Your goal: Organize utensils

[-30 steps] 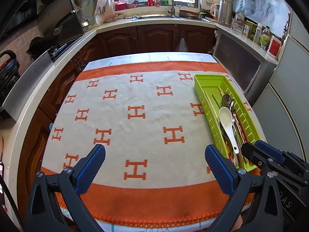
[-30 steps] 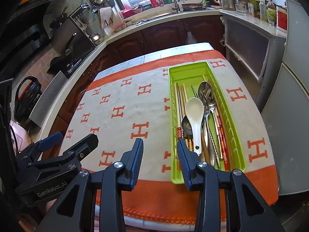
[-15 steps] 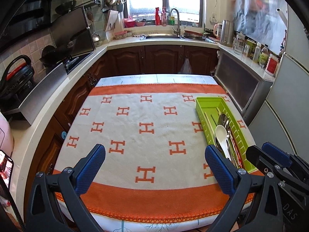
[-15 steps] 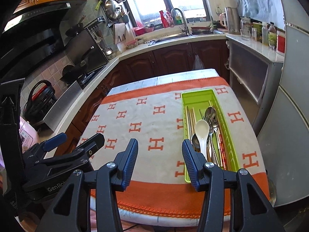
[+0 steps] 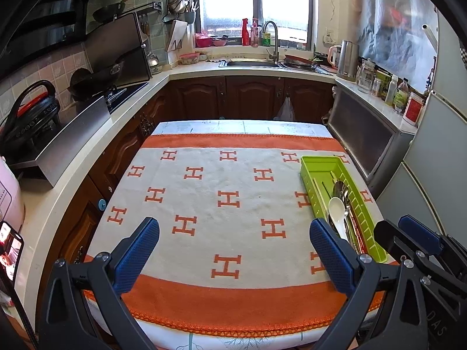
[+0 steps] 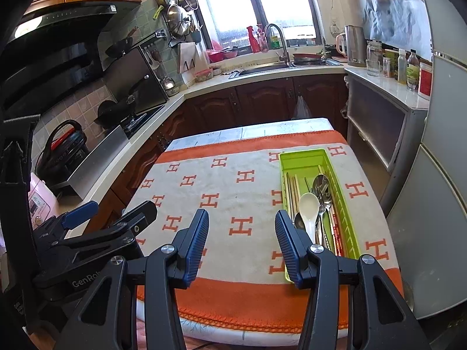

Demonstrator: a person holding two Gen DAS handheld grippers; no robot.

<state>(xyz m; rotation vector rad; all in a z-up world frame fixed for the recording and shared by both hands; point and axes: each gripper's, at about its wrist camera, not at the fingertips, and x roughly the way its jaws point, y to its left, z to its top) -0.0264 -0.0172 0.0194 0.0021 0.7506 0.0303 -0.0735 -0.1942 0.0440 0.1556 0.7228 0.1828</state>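
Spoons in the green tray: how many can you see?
3 at least: a white spoon on top, a metal spoon beyond it, another metal bowl just left. More may be hidden in the tray.

Table (image 5: pixel 204 127) bears patterned cloth (image 5: pixel 233 204) and green tray (image 6: pixel 303 160).

window (image 5: pixel 256 5): bright | cabinets (image 5: pixel 251 97): dark wood | wall tiles (image 5: pixel 38 70): pinkish

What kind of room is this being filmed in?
A home kitchen, by the look of it: a sink with a faucet under the window, a wok on the stove, and a green utensil tray on a cloth-covered table.
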